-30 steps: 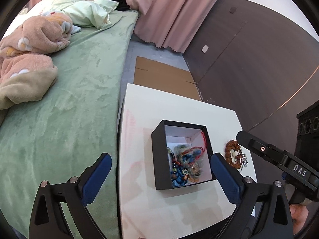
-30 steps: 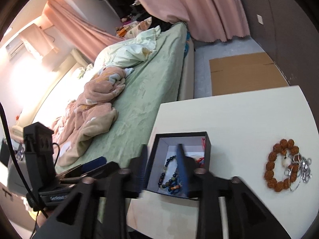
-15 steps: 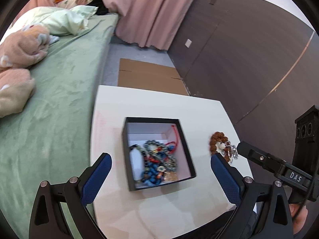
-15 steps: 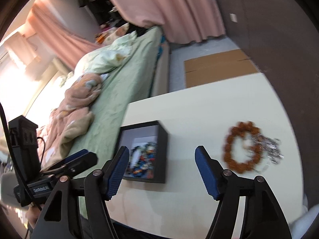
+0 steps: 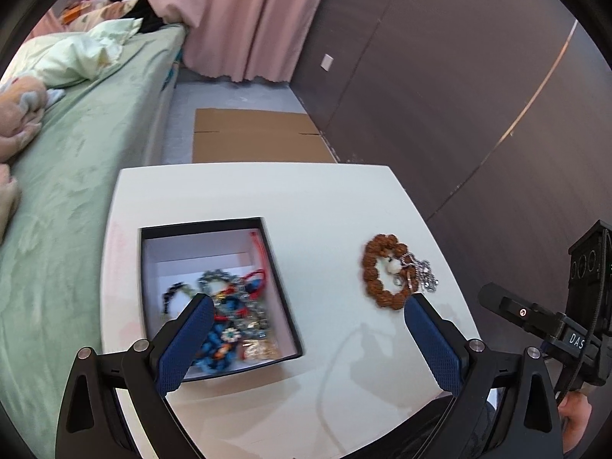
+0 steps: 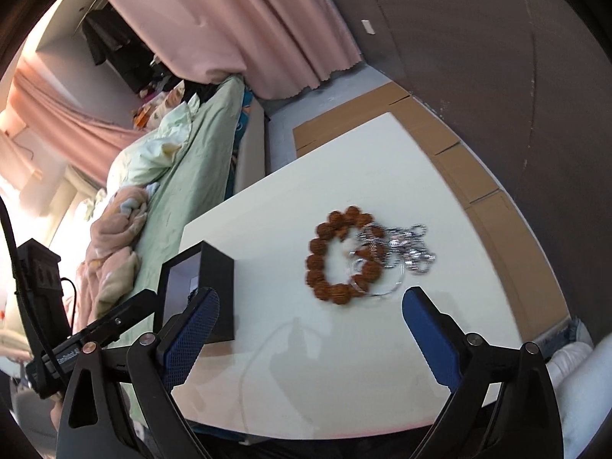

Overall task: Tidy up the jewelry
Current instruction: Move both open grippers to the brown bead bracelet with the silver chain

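We're in a home bedroom: bed (image 5: 76,176) with green cover on the left, rumpled pink blanket (image 6: 111,237) and pale pillow (image 5: 72,57) on it, pink curtains (image 5: 244,19) at the far end, flattened cardboard (image 5: 256,141) on the floor, small white table (image 5: 329,199) beside the bed.

Bare table (image 6: 344,363) is found directly ahead of the right gripper (image 6: 310,306). Passage leftward is obstructed by the black box (image 6: 216,290); beaded bracelet (image 6: 336,254) lies beyond.
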### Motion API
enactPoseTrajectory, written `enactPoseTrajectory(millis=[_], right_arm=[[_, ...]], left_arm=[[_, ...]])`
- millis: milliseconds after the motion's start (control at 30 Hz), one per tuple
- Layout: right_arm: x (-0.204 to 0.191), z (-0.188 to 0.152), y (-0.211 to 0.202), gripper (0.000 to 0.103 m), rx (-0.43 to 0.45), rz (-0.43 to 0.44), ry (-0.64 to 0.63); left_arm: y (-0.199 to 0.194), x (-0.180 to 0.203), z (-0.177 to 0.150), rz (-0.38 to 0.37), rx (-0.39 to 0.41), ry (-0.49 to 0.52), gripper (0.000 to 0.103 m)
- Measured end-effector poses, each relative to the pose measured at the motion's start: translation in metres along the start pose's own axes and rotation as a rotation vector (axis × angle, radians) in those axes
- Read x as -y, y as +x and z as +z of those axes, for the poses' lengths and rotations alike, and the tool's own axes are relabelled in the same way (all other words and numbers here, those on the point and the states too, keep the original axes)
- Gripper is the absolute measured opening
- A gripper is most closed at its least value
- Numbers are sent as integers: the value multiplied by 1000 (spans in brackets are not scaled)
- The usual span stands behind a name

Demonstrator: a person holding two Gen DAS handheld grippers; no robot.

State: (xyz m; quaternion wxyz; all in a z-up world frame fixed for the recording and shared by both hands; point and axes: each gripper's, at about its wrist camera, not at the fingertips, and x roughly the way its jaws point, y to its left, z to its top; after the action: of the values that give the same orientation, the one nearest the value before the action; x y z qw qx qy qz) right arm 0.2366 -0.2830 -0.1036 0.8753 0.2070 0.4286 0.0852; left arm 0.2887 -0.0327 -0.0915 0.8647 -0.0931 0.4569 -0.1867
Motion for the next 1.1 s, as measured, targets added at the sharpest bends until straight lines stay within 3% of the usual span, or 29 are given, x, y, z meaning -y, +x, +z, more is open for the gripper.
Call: enactPoseTrajectory(millis=[433,600,767,1000,1100], right_arm=[[78,-8,-27,97,64,-60,98],[96,-11,-30,97,72,-99,102],[105,-13,-31,97,66,-92,108],[109,-15,-31,97,66,-84,102],[108,-16,-29,91,65,-88,86]], left_arm=[[31,49,8,-19,-31,86,98],[47,64,9,-24,-66,127,85],[65,79,8,-4,-103,176,67],[93,89,6,24,-162,206,49],[106,91,4,36,-190,210,44]])
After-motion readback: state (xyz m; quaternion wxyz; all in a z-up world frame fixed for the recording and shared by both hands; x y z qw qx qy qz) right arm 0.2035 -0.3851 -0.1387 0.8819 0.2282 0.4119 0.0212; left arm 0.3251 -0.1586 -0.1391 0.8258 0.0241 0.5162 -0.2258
